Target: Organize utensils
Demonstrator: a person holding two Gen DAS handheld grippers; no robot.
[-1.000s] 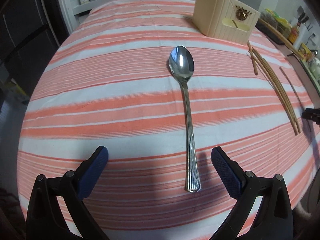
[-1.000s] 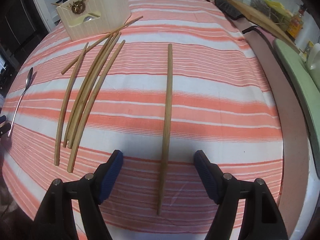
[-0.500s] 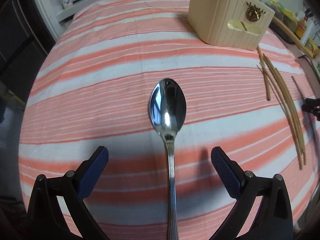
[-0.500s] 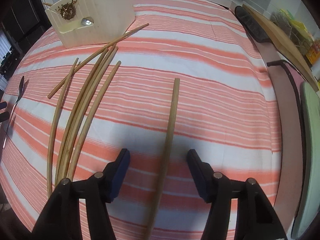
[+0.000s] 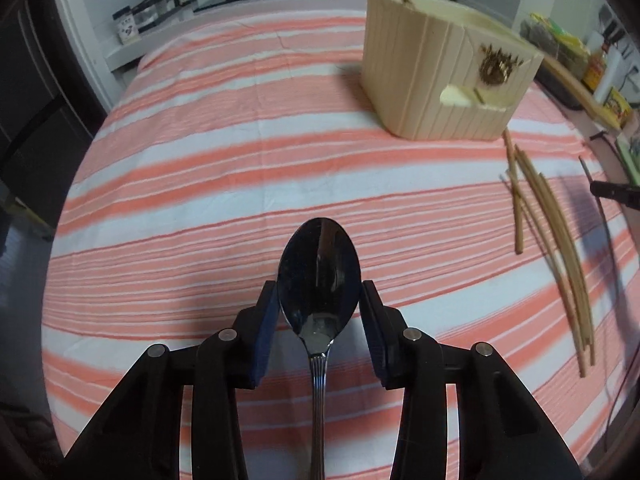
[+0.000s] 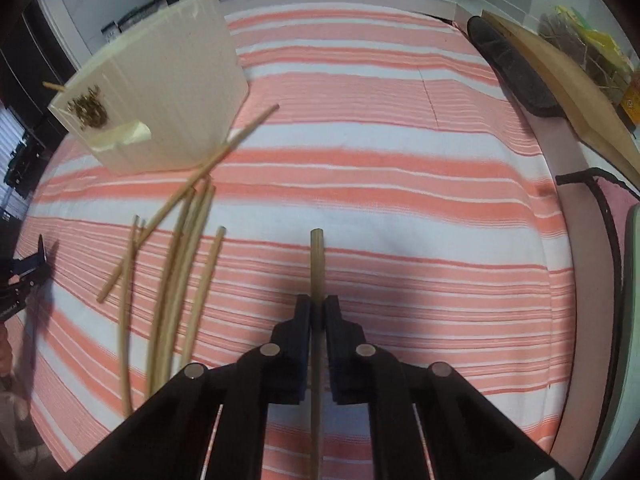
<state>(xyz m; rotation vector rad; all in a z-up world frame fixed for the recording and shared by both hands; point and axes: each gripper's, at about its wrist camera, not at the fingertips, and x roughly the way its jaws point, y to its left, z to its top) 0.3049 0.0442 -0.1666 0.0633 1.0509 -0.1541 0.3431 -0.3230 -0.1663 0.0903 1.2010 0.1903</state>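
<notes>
Gripping both pieces for the holder (image 5: pixel 444 80), we think. Left gripper (image 5: pixel 320 312) is closing across the spoon (image 5: pixel 319 276) bowl, pads at its edges, probably touching; blur hides any gap. Right gripper (image 6: pixel 318 316) is clamped tight on one chopstick (image 6: pixel 317 256) near its far end. Holder sits far right in the left view, far left in the right view. Loose chopsticks (image 6: pixel 176 276) lie between us and it, one leaning against its base.
</notes>
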